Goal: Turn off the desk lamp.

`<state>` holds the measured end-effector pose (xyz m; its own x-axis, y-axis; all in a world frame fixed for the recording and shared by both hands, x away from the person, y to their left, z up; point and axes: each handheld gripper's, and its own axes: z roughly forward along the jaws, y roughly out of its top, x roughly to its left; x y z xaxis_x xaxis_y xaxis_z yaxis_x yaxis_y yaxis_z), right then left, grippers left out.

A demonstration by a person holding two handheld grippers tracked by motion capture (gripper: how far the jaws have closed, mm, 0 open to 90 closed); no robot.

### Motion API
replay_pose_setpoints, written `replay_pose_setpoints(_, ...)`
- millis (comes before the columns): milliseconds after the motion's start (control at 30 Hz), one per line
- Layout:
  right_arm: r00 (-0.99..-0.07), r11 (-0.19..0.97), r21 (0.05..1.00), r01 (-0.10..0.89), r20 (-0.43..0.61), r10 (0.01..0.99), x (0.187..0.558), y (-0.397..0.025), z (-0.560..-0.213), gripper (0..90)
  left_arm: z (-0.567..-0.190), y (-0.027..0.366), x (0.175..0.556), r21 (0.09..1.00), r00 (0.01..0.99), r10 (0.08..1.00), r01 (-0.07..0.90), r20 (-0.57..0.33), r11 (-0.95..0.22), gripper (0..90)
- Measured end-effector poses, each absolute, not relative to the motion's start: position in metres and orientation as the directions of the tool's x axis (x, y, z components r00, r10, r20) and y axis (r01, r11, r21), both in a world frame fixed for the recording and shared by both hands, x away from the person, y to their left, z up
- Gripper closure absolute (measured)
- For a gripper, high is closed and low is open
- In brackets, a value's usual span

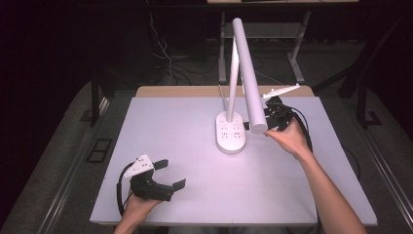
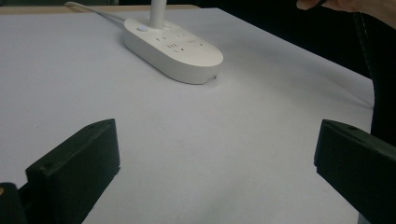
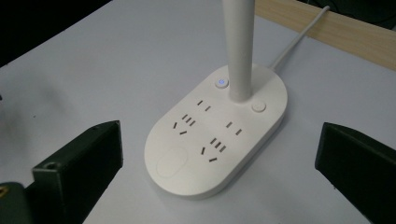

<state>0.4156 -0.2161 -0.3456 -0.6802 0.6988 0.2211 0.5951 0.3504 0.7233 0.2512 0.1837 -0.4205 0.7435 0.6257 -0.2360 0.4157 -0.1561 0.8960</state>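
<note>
Both sets of jaws stand wide apart with nothing between them. The left gripper (image 1: 165, 174) rests low at the near left of the pale surface (image 1: 170, 126), held by the person's left hand (image 1: 139, 204), its grey three-cornered plate facing up; in the left gripper view its jaws frame bare surface, with the lamp base (image 2: 173, 49) well ahead of them. The right gripper (image 1: 277, 114) is held up by the right hand (image 1: 292, 139) just to the right of the lamp (image 1: 243, 73), close beside the lower end of the long white lamp head (image 1: 250, 78), which slopes down from the far side toward that hand. In the right gripper view the jaws look down on either side of the oval base (image 3: 217, 135), apart from it. The base carries several sockets, a small lit blue button (image 3: 222, 83) and a plain round button (image 3: 258, 107) on either side of the upright stem (image 3: 239, 46). A white cord (image 3: 299, 37) runs from the base toward the wooden far edge (image 3: 336, 30).
</note>
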Motion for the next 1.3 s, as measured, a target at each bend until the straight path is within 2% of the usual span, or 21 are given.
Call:
replay_pose_setpoints(300, -0.670, 0.334, 0.724, 0.604, 0.234, 0.705, 0.437, -0.207, -0.349, 0.8, -0.420, 0.184, 0.251, 0.898, 0.742, 0.627, 0.415, -0.239, -0.148, 0.0)
replay_pose_setpoints(433, -0.671, 0.322, 0.729, 0.604, 0.248, 0.698, 0.446, -0.205, -0.353, 8.2, -0.420, 0.184, 0.251, 0.897, 0.743, 0.625, 0.415, -0.239, -0.151, 0.0)
replay_pose_setpoints(500, -0.671, 0.303, 0.740, 0.601, 0.260, 0.695, 0.450, -0.206, -0.355, 14.6, -0.420, 0.184, 0.251, 0.897, 0.744, 0.624, 0.414, -0.238, -0.151, 0.0)
replay_pose_setpoints(700, -0.646, 0.256, 0.744, 0.618, 0.294, 0.705, 0.462, -0.209, -0.364, 17.0, -0.420, 0.185, 0.252, 0.898, 0.743, 0.625, 0.414, -0.239, -0.149, 0.0)
replay_pose_setpoints(833, -0.641, 0.248, 0.741, 0.625, 0.305, 0.704, 0.469, -0.210, -0.370, 21.8, -0.420, 0.185, 0.252, 0.898, 0.744, 0.624, 0.413, -0.237, -0.152, 0.0)
replay_pose_setpoints(1133, -0.621, 0.229, 0.729, 0.645, 0.325, 0.713, 0.480, -0.212, -0.385, 24.0, -0.420, 0.186, 0.252, 0.899, 0.744, 0.625, 0.412, -0.235, -0.152, 0.0)
replay_pose_setpoints(1300, -0.610, 0.226, 0.723, 0.653, 0.325, 0.723, 0.484, -0.212, -0.393, 28.4, -0.420, 0.186, 0.252, 0.899, 0.745, 0.624, 0.411, -0.235, -0.152, 0.0)
